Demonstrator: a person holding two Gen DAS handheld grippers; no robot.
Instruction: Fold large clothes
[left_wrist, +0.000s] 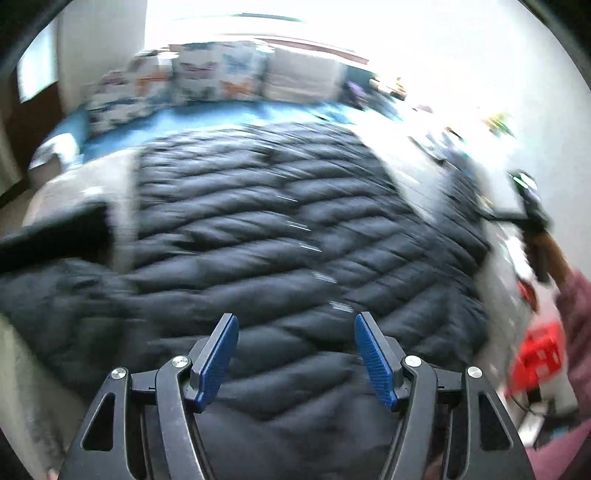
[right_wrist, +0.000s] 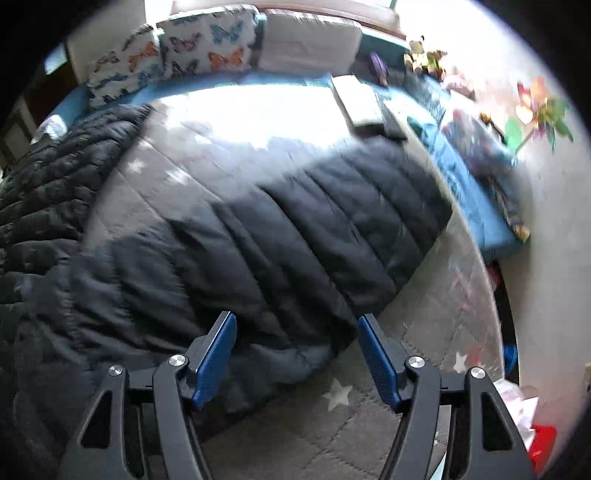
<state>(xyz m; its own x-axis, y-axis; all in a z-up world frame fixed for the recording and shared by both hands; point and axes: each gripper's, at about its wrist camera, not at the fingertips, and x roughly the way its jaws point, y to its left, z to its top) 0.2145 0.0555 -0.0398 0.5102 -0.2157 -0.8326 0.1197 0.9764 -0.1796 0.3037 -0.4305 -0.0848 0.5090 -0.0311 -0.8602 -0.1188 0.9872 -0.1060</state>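
Both my left tongs (left_wrist: 295, 354) and right tongs (right_wrist: 297, 354) gape empty above the black puffer jacket (left_wrist: 280, 229) on the bed (right_wrist: 388, 424). I judge a fold is starting: next, grip the sleeve (right_wrist: 314, 221) running to two o'clock.

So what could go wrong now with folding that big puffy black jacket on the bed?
The puffer jacket is thick and slippery-looking, so a fold may spring back open. The right gripper is open over the sleeve and may pinch only a thin bit of it. The left gripper is open too, holding nothing, so the jacket could slide on the grey quilt when one side is pulled.
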